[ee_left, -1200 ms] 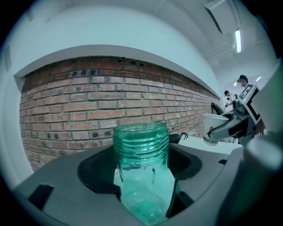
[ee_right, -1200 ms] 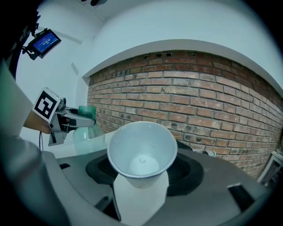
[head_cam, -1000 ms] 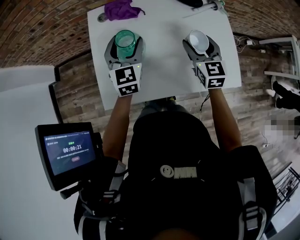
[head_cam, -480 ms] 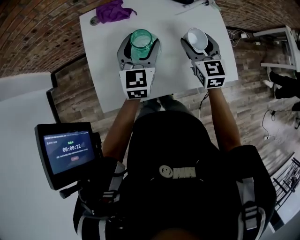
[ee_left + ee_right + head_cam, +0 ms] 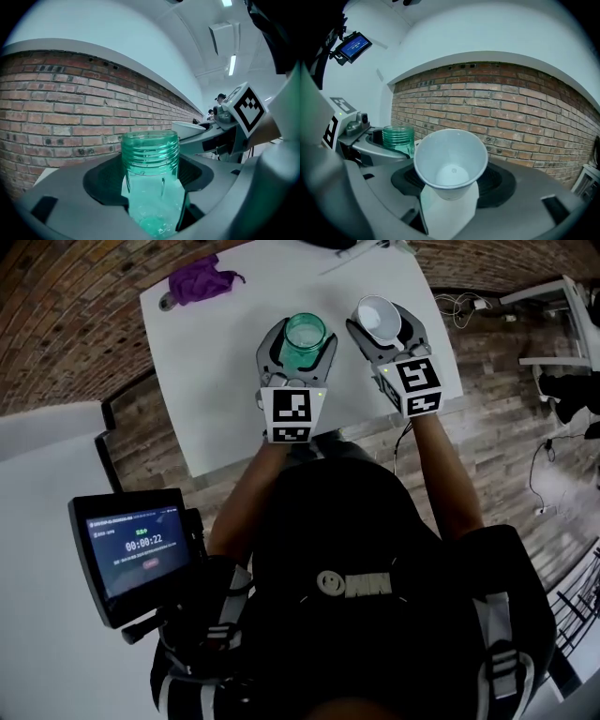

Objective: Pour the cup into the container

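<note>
Two vessels hang side by side above the white bench (image 5: 206, 371); the left hand-held gripper (image 5: 305, 334) clamps the teal see-through plastic jar (image 5: 151, 173) upright, mouth ready to receive; the right hand-held gripper (image 5: 380, 322) grips the white paper cup (image 5: 450, 164) just beside it, apparently positioned for tipping.

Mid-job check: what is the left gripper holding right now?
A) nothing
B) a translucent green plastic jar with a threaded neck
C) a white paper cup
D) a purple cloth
B: the left gripper has its jaws closed on the translucent green plastic jar; the white paper cup is in the right gripper.
</note>
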